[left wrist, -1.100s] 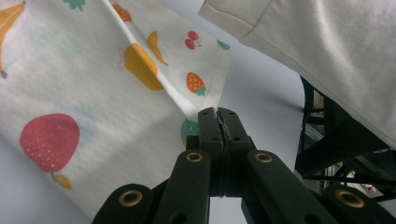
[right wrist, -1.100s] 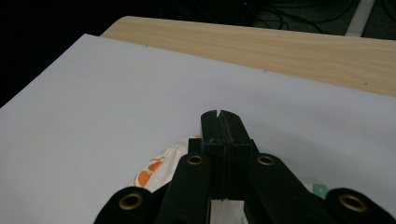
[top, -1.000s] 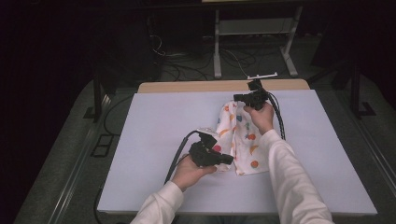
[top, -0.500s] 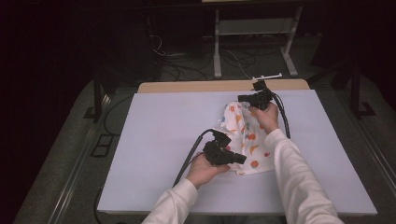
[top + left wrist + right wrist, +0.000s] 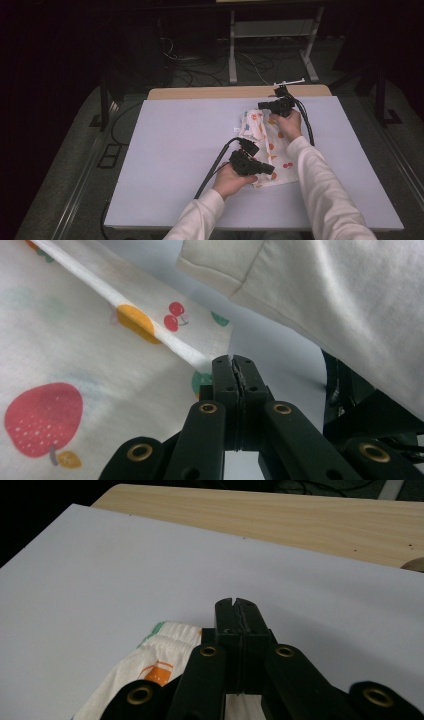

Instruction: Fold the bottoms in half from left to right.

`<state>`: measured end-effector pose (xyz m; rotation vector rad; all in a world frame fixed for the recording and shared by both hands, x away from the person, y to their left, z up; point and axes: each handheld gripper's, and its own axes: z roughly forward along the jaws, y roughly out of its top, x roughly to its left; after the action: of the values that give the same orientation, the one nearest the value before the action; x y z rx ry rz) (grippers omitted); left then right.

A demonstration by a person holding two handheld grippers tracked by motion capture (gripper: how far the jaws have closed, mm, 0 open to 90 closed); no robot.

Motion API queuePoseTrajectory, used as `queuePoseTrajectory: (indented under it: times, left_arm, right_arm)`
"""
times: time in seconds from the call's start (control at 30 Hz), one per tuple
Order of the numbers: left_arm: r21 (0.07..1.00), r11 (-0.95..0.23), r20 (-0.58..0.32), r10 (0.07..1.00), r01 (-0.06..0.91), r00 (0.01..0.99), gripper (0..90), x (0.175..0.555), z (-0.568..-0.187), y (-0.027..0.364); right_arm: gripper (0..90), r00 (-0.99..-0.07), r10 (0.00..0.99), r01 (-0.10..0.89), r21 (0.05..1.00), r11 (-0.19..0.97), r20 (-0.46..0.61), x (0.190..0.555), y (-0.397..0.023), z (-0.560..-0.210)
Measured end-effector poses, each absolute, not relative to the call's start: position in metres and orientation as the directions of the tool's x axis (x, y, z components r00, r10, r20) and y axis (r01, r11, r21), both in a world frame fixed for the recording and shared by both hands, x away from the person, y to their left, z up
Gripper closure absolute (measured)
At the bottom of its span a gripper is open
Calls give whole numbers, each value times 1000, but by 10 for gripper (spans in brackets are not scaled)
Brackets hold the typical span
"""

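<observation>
The left tool (image 5: 267, 170) is clamped shut on the near hem of the cloth (image 5: 272, 145), and the right tool (image 5: 264, 105) pinches its far edge. The cloth, white with a fruit print, lies rumpled right of centre on the white surface (image 5: 170, 150). It looks light, limp and prone to sagging, so hems and corners seem the best holds.

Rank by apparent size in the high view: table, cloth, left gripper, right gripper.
1. table
2. cloth
3. left gripper and right gripper: they look alike, and the left sits nearer the camera, so no ranking.
</observation>
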<state>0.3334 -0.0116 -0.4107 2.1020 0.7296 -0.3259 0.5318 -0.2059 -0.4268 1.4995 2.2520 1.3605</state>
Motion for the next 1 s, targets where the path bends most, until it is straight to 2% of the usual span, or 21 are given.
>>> queuePoseTrajectory:
  times: [0.63, 0.73, 0.8, 1.0]
  left_arm:
    - [660, -437, -490, 366, 611, 791, 892, 339, -420, -42]
    - [663, -436, -494, 355, 608, 794, 893, 340, -421, -48]
    - [665, -437, -493, 353, 605, 796, 892, 340, -422, -51]
    - [665, -436, -496, 351, 607, 795, 893, 342, -425, -60]
  right_arm:
    - [868, -520, 772, 699, 701, 140, 365, 538, -216, -437]
    - [770, -508, 766, 715, 689, 118, 395, 537, -222, -436]
    - [682, -510, 775, 702, 701, 123, 374, 534, -226, -435]
    - [494, -498, 787, 693, 713, 109, 363, 522, -241, -429]
